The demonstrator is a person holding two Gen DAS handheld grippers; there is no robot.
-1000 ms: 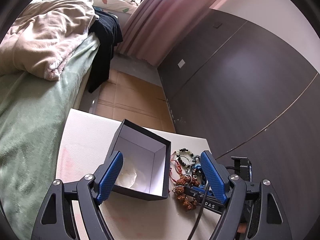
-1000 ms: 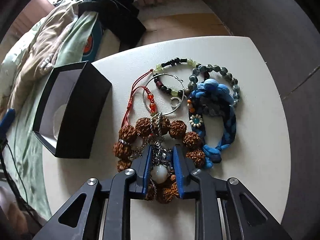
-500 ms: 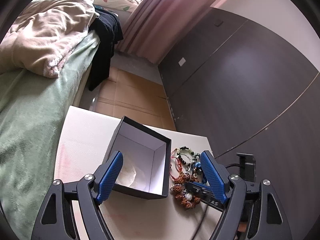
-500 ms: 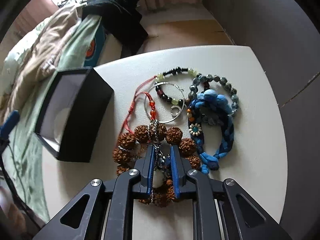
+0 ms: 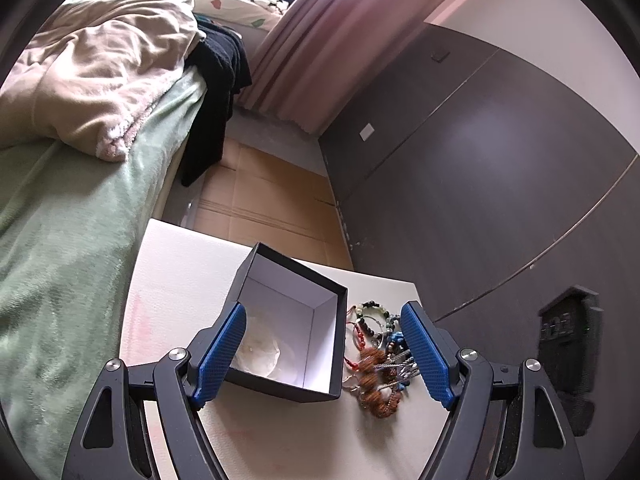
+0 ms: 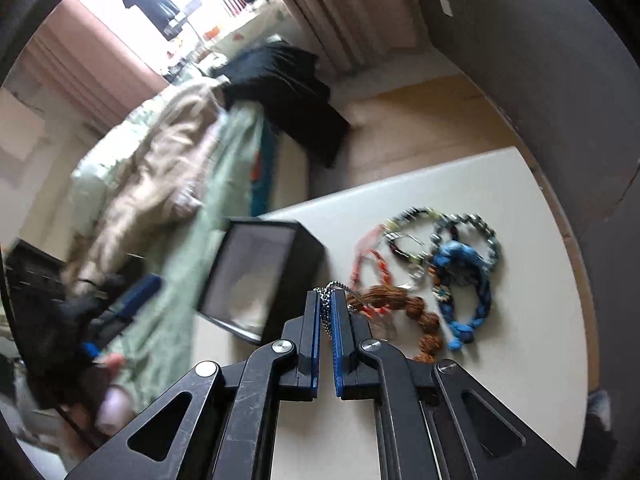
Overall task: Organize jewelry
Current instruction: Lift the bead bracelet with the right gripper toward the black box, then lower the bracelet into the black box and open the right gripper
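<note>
My right claw (image 6: 326,312) is clenched on the chain (image 6: 329,294), just beside the box (image 6: 276,280). I'd lift slowly so tangled beads (image 6: 416,312) drop free; left claw (image 5: 324,354) gapes idle.

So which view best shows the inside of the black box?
The left wrist view: the black box is sharp and its white interior is open to the camera. The right wrist view shows it motion-blurred, from the side.
</note>
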